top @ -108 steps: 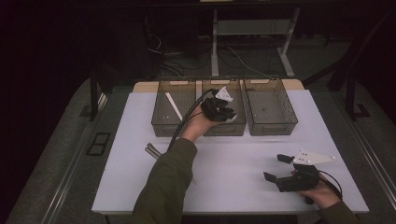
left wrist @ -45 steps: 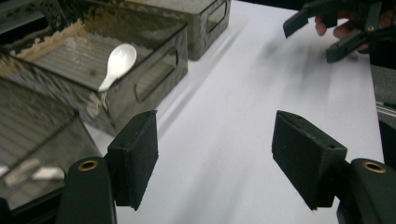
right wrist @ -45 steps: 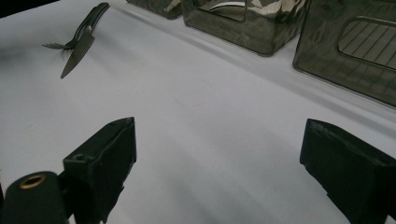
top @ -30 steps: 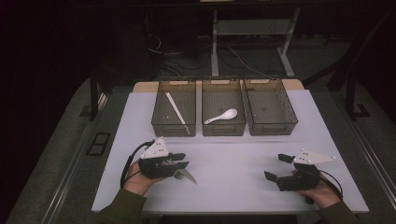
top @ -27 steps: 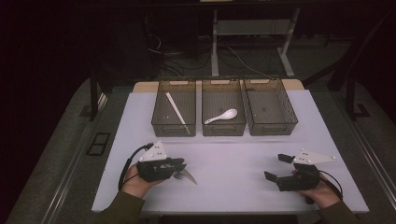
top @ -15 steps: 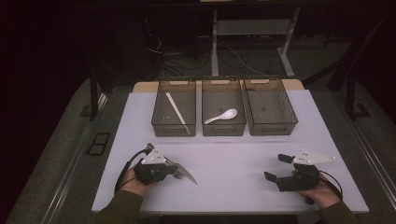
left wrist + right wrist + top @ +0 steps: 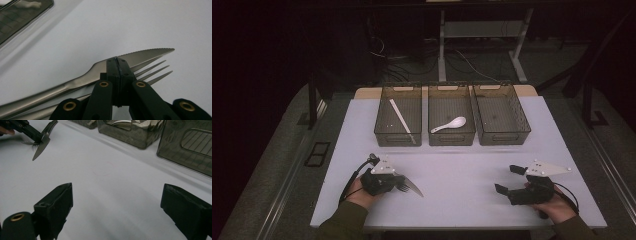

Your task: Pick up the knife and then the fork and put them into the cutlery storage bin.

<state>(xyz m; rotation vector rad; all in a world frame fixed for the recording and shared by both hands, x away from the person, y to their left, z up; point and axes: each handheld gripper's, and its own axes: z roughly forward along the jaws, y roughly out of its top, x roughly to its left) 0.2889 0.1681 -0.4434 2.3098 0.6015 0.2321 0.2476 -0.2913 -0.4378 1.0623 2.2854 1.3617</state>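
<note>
My left tongs (image 7: 117,62) are clenched on the knife (image 7: 140,56) lying over the fork (image 7: 155,72) at the worktop's (image 7: 462,180) near left, so I should lift level, leaving the fork, my right tongs (image 7: 512,180) idle and released

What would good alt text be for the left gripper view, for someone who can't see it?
The left tool has its black jaws shut over a steel knife and a fork lying side by side on a white table. Whether it grips either cannot be told. A dark bin's corner shows at top left.
</note>
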